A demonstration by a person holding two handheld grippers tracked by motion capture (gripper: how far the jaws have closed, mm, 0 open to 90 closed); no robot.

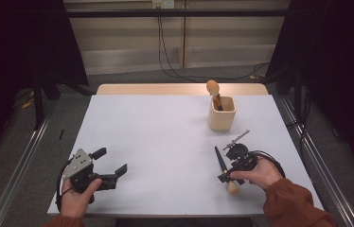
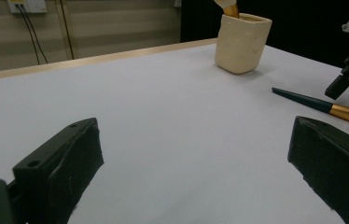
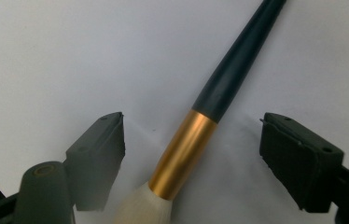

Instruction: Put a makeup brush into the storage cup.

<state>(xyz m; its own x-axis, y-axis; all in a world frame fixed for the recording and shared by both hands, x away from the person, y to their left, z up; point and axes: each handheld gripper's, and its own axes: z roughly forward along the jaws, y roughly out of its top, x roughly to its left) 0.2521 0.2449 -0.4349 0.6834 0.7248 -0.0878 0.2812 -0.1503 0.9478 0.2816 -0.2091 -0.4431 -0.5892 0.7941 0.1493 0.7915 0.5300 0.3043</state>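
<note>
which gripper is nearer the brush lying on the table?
Right. The right gripper straddles the brush, its jaws either side of the gold ferrule without touching. The left gripper sits open across the table, well clear.

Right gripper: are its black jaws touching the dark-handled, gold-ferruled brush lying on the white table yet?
Apart. In the right gripper view, the right gripper straddles the brush, with bare white table visible between the ferrule and each jaw.

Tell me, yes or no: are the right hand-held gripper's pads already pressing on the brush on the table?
No: in the right gripper view the brush lies between the right hand-held gripper jaws with clear gaps on both sides.
</note>
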